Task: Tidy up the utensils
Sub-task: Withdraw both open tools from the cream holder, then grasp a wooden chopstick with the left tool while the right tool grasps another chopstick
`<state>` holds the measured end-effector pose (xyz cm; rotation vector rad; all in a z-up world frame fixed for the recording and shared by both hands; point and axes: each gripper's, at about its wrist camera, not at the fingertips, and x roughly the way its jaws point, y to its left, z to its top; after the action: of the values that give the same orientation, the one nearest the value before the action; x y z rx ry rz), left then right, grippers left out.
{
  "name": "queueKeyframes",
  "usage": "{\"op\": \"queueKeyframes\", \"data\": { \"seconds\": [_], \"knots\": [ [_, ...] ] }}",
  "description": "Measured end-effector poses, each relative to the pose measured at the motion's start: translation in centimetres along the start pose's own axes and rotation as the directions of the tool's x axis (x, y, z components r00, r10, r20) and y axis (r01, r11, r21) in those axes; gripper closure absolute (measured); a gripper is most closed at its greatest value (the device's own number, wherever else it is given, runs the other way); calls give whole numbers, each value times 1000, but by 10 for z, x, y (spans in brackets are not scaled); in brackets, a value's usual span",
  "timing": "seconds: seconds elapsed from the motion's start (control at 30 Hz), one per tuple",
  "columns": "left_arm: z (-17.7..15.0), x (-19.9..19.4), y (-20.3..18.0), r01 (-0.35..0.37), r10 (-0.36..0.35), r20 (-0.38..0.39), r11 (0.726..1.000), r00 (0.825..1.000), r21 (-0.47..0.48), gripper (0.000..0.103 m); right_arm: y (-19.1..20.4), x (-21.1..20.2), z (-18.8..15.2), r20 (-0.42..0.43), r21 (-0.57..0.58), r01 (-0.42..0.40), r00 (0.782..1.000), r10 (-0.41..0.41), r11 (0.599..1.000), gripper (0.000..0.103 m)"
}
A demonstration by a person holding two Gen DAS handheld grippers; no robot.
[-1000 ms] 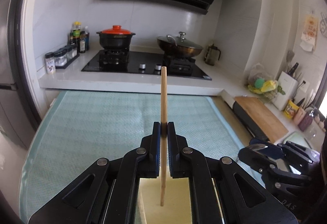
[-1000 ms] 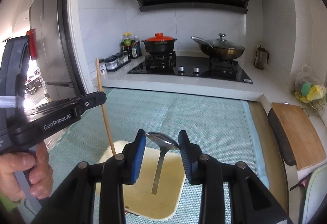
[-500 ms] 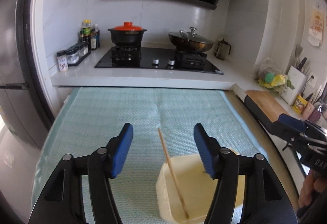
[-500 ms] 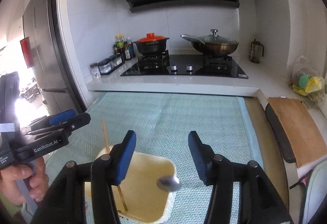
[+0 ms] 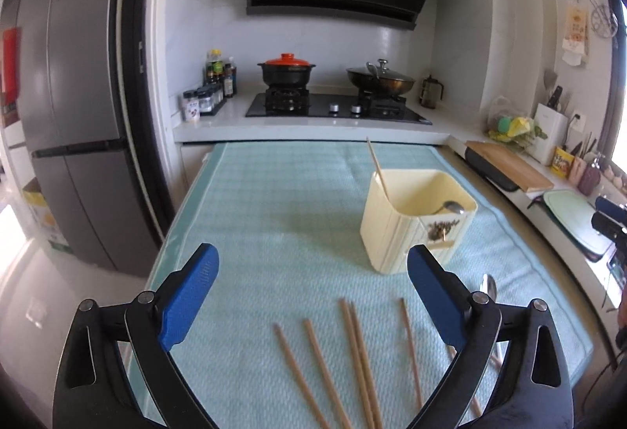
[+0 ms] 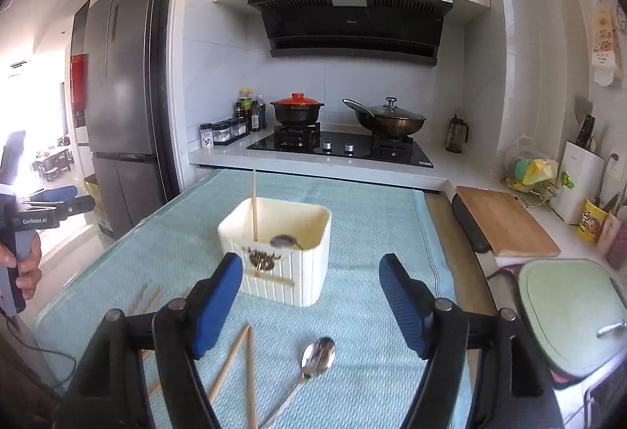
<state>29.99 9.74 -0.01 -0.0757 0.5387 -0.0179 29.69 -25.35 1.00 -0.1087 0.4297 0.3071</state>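
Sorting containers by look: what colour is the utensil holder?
Cream-yellow utensil holder, ribbed sides with a small dark floral motif; clearest in the right wrist view.

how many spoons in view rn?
2. One spoon sits bowl-up in the cream holder; the other spoon lies on the teal mat in front of it. More may be hidden out of frame.

Matt wooden chopsticks [image 5: 354, 358], glossy metal spoon [image 6: 313, 360], ribbed plastic holder [image 6: 288, 272], woven cloth mat [image 5: 274, 217]

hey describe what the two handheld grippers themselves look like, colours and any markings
Both the left gripper and the right gripper have glossy black linkage arms joined by silver pivot bolts, ending in blue ribbed fingers. In the right wrist view, the left gripper's body carries white "GenRobot.AI" lettering, with a black cable trailing below the bare hand that grips its handle.
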Motion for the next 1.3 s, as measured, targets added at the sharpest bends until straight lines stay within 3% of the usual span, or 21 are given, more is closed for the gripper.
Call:
{"op": "queueKeyframes", "data": {
  "seconds": [0.13,0.27,0.43,0.57,0.67,0.77,0.87,1.1,1.3],
  "knots": [
    [-43,-14,-4,-27,26,-43,999,999,-19,6,13,-21,-43,-18,4,65,998,-65,998,26],
    [-77,-15,-31,-72,82,-107,992,991,100,2,17,-23,-82,-76,27,107,992,-105,994,25],
    [-103,-17,-54,19,-7,-153,997,988,80,0,13,-19,-108,-143,28,117,983,-112,993,25],
    [-112,-28,-63,106,-98,-136,993,986,53,0,16,-26,-114,-117,25,106,988,-102,994,21],
    [-115,-36,-64,90,-84,-110,995,990,52,0,22,-30,-115,-76,17,122,990,-121,992,21],
    [-119,-37,-58,48,-44,-90,998,995,41,0,30,-27,-116,-68,-26,174,982,-175,984,21],
    [-122,-32,-42,3,-2,-118,1000,993,2,0,32,-19,-123,-105,-35,208,972,-211,977,20],
    [-133,-38,15,-84,62,-152,986,986,-142,0,24,-11,-148,-189,22,193,964,-186,981,20],
    [-136,-36,40,-96,59,-165,969,985,-229,0,23,-11,-149,-199,55,201,962,-186,978,20]
  ]
}}
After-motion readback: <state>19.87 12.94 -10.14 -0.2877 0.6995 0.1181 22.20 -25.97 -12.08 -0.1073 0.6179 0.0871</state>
